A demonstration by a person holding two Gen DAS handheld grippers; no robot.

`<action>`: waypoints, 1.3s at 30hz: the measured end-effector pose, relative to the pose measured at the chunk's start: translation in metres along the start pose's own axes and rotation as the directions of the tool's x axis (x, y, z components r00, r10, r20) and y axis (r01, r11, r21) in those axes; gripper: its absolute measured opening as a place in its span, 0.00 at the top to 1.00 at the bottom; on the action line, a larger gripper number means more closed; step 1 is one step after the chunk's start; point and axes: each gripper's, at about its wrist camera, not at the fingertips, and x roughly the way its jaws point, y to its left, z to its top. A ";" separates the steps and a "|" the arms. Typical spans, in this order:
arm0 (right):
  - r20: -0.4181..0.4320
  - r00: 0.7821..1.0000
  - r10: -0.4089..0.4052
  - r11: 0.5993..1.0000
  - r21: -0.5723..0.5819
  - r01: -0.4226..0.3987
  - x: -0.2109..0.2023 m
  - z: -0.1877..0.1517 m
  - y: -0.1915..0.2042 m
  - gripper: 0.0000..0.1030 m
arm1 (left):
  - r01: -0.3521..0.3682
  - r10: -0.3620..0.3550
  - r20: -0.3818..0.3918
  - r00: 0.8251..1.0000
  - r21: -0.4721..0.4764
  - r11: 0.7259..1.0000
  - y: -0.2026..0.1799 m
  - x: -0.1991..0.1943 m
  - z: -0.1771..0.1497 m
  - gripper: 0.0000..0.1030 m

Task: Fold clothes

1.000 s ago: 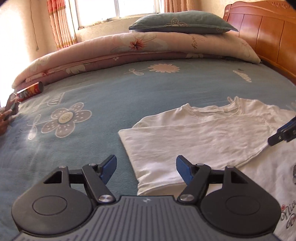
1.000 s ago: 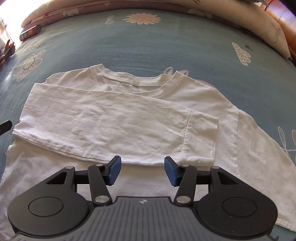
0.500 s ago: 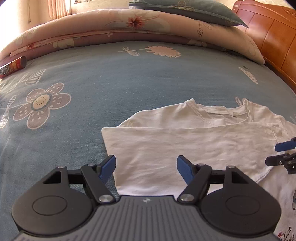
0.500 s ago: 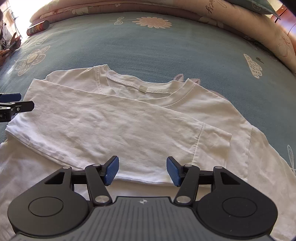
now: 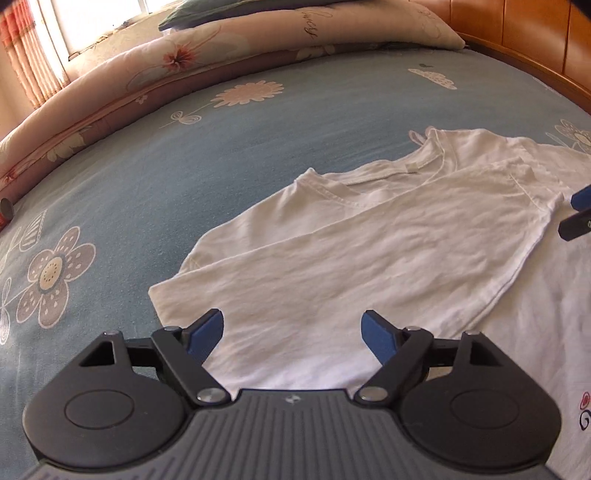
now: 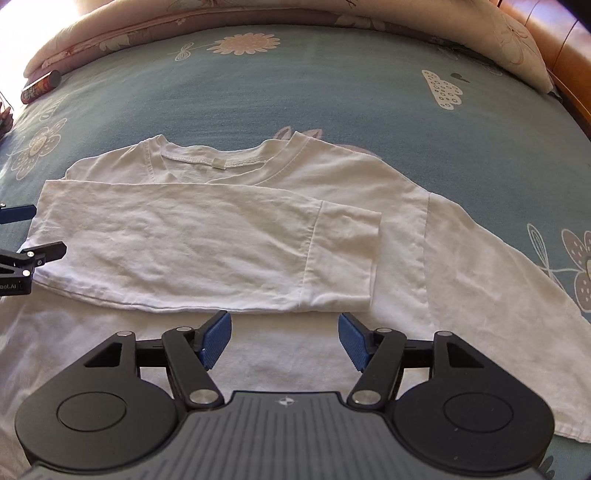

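Note:
A white T-shirt [image 6: 221, 236] lies flat on the blue flowered bed, collar towards the far side. Its left side and sleeve are folded across the chest; the sleeve cuff [image 6: 343, 258] ends near the middle. The right sleeve [image 6: 498, 280] lies spread out. The shirt also shows in the left wrist view [image 5: 369, 251]. My left gripper [image 5: 293, 332] is open and empty over the folded left edge. My right gripper [image 6: 284, 336] is open and empty over the shirt's lower body, just below the folded sleeve. Each gripper's tip shows in the other's view.
The bed sheet [image 6: 332, 92] is blue with flower prints. A rolled quilt [image 5: 184, 62] and a pillow lie along the far side. A wooden headboard [image 5: 535, 33] stands at the right. A dark cylindrical can [image 6: 40, 86] lies at the far left.
My left gripper has moved right and forward over the shirt's folded left edge. My right gripper has shifted slightly. Both stay open; the shirt has not moved.

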 end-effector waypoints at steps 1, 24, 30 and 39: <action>-0.006 1.000 -0.004 1.000 0.019 0.004 -0.001 -0.003 -0.006 0.33 | 0.014 -0.014 -0.036 0.999 0.000 1.000 -0.003 0.005 -0.003 0.20; 0.037 0.999 0.027 0.492 0.869 -0.045 -0.113 -0.155 -0.274 0.48 | 0.174 -0.157 -0.304 0.940 0.030 0.984 -0.132 -0.088 0.112 0.24; 0.070 0.995 -0.076 0.300 0.953 -0.044 -0.123 -0.199 -0.362 0.48 | 0.214 -0.214 -0.377 0.901 -0.042 0.976 -0.167 -0.067 0.138 0.53; 0.198 0.965 -0.173 0.064 0.980 -0.190 -0.120 -0.270 -0.440 0.46 | 0.227 -0.194 -0.427 0.883 0.026 0.974 -0.209 -0.061 0.158 0.53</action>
